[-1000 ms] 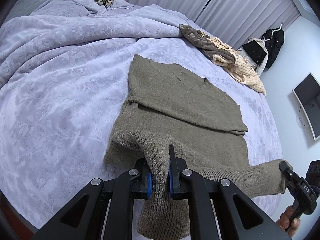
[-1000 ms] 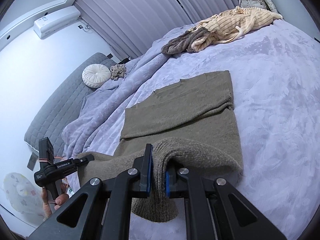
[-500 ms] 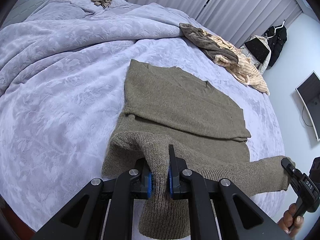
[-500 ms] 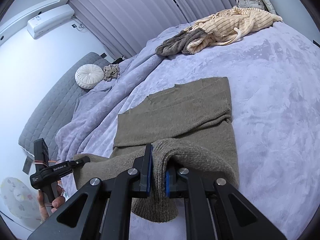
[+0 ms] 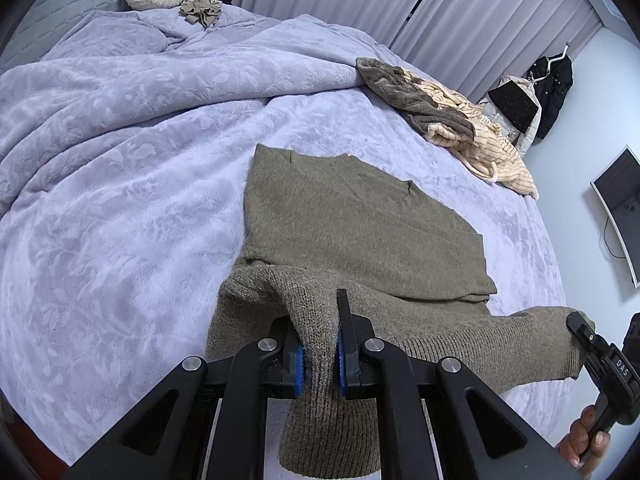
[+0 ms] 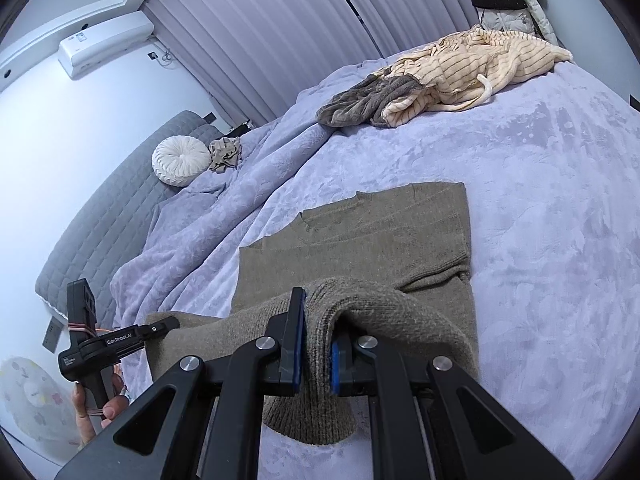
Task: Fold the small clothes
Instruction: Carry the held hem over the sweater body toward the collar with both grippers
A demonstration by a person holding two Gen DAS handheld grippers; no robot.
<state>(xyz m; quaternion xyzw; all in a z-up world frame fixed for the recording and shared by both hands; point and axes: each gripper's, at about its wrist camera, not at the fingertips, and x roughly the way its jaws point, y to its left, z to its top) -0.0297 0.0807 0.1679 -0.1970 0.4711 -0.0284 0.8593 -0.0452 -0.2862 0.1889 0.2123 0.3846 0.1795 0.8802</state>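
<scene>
Both grippers, left gripper (image 5: 319, 354) and right gripper (image 6: 316, 362), clamping sweater (image 5: 360, 232) hem near bed (image 5: 120, 200) foot edge. Keeping hem taut, level; laying onto shoulders squarely.

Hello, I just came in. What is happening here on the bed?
A person is folding an olive sweater on a bed, holding a gripper in each hand. The left gripper and the right gripper are each shut on a bottom corner of the sweater, lifted off the bed. The sleeves already lie folded across the body, and the upper half lies flat. A pile of other clothes waits further back, not touched.
</scene>
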